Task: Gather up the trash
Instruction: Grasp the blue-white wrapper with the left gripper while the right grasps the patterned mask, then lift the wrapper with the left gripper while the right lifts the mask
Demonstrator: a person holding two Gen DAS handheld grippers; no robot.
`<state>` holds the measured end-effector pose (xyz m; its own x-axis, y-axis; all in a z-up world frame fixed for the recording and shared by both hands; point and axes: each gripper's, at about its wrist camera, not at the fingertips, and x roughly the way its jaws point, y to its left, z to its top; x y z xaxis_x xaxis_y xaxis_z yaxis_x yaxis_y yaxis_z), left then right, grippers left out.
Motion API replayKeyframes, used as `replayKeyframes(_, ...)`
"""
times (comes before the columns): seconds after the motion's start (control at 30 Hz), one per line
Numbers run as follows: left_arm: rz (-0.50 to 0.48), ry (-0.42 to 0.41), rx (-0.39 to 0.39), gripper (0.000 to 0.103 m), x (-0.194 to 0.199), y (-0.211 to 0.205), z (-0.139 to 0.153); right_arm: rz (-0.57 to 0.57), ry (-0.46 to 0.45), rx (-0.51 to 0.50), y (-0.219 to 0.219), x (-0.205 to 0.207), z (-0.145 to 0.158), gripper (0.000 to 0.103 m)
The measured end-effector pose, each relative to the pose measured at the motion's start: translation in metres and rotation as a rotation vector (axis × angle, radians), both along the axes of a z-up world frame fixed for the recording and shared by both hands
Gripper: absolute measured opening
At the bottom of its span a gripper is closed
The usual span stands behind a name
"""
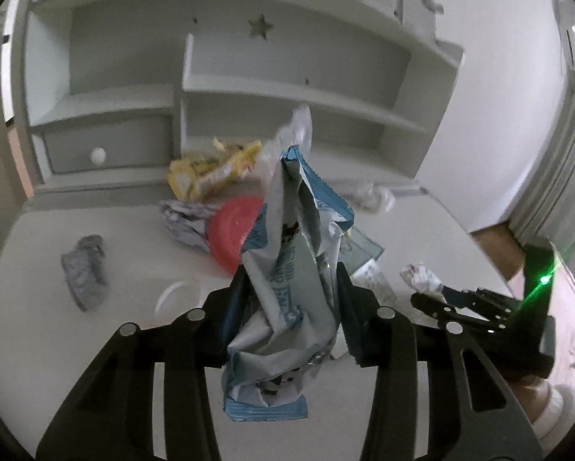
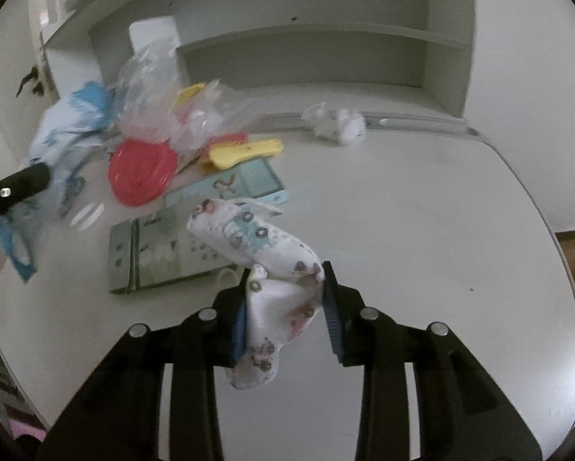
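Observation:
My left gripper (image 1: pixel 287 307) is shut on a crumpled blue-and-white snack wrapper (image 1: pixel 287 269) and holds it upright above the white desk (image 1: pixel 133 345). My right gripper (image 2: pixel 285 307) is shut on a white printed wrapper (image 2: pixel 256 246) held over the desk's middle. The right gripper also shows at the right of the left wrist view (image 1: pixel 433 299), and one left finger (image 2: pixel 18 186) at the left of the right wrist view. More trash lies on the desk: a yellow wrapper (image 1: pixel 210 171), a grey crumpled wrapper (image 1: pixel 85 272), a clear plastic bag (image 2: pixel 164 88) and crumpled white plastic (image 2: pixel 335 123).
A red round lid (image 2: pixel 143 173), yellow plastic pieces (image 2: pixel 245 150), a teal card (image 2: pixel 245 184) and a green booklet (image 2: pixel 149 253) lie mid-desk. A white shelf unit (image 1: pixel 249 88) with a drawer stands at the back. The desk's curved edge is at the right.

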<state>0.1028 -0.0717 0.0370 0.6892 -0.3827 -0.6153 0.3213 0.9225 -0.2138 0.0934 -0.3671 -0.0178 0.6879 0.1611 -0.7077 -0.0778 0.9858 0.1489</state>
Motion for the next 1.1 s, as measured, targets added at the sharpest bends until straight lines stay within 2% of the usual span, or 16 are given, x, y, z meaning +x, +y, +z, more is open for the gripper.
replayKeyframes(0.43,-0.027,-0.049,0.018,0.043,-0.018,-0.009,0.021,-0.004,0.009,-0.010,0.001,0.002,-0.001,0.033)
replayKeyframes(0.6,-0.038,-0.067,0.019,0.043,-0.022,-0.014,0.028,-0.016,-0.015,0.004,-0.002,-0.002,0.001,0.033)
replayKeyframes(0.73,-0.022,-0.069,-0.020,0.043,-0.029,-0.003,0.031,-0.043,-0.046,0.006,-0.006,-0.008,0.004,0.033)
replayKeyframes(0.9,0.025,-0.010,-0.136,0.043,-0.030,0.033,0.026,-0.067,-0.073,-0.015,-0.006,-0.012,0.008,0.034)
replayKeyframes(1.1,0.068,-0.024,-0.112,0.043,-0.031,0.046,0.025,-0.064,-0.083,-0.030,-0.005,-0.013,0.009,0.034)
